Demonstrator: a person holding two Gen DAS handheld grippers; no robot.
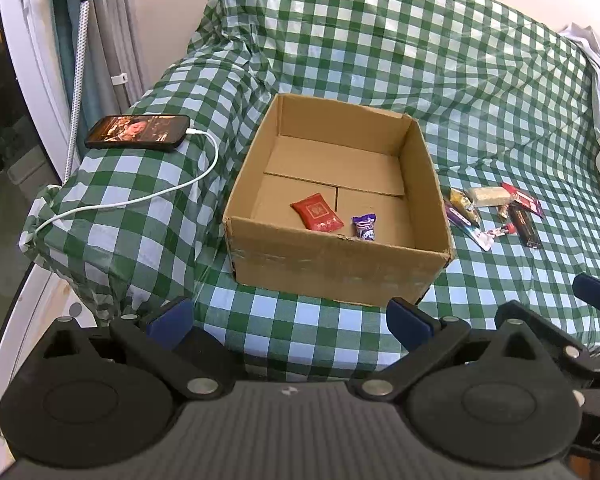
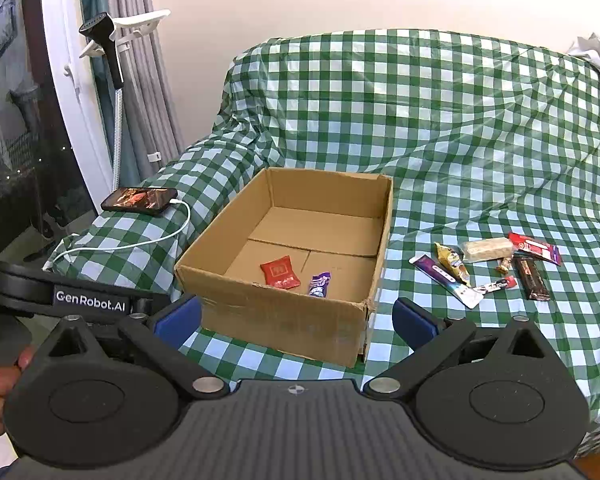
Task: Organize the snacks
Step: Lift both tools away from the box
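Left wrist view: the left gripper (image 1: 290, 320) sits at lower centre, jaws wide apart and empty. A cardboard box (image 1: 332, 268) at mid-frame holds a red packet (image 1: 317, 212) and a purple candy (image 1: 364, 227). More loose snacks (image 1: 496, 212) lie on the checked cloth (image 1: 380, 40) at right. Right wrist view: the right gripper (image 2: 296, 322) has its jaws apart too, holding nothing. A phone (image 2: 140, 200) lies at left.

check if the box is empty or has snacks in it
Not empty. The open box holds two snacks on its floor: a red packet and a purple candy. The rest still lie on the cloth beside it.
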